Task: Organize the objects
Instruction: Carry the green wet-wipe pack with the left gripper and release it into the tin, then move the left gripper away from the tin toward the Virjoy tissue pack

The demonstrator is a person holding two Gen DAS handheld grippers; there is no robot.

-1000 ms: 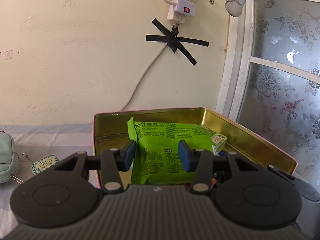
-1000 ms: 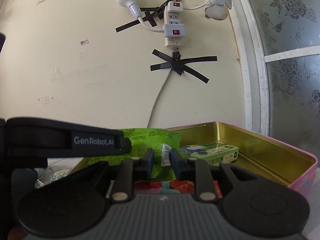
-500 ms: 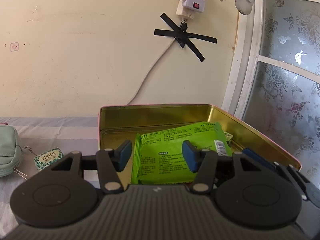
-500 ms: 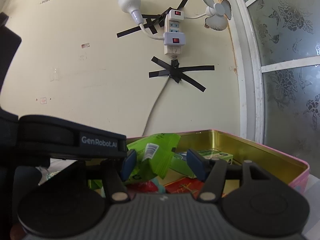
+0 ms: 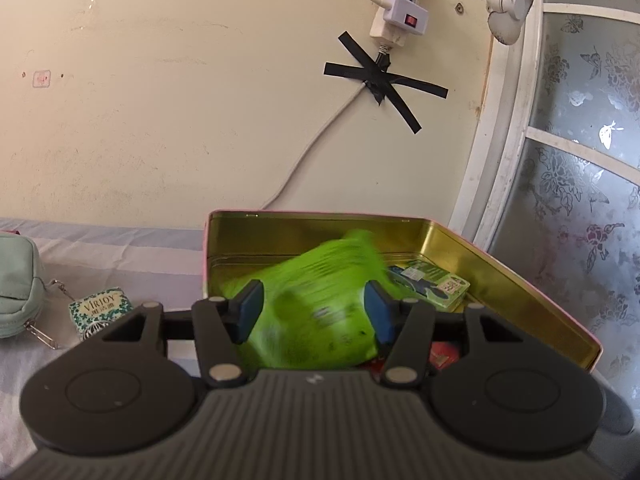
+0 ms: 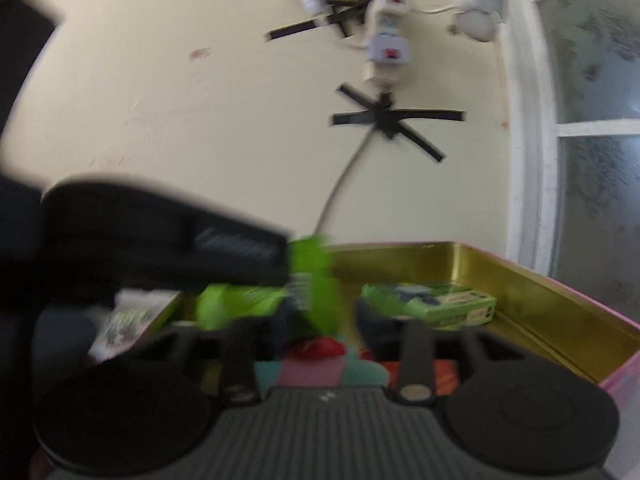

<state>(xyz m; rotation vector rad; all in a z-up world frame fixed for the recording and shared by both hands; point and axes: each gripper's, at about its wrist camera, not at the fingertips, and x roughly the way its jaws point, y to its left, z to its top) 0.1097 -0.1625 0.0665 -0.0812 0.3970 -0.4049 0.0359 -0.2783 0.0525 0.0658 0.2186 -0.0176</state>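
Green snack packet (image 5: 320, 304), motion-blurred, had tipped over inside the gold tin (image 5: 520, 280), released by both: left gripper (image 5: 312, 312) fingers part-open astride it, right gripper (image 6: 320, 320) fingers just narrowing, seemingly on nothing — stowed, next item.
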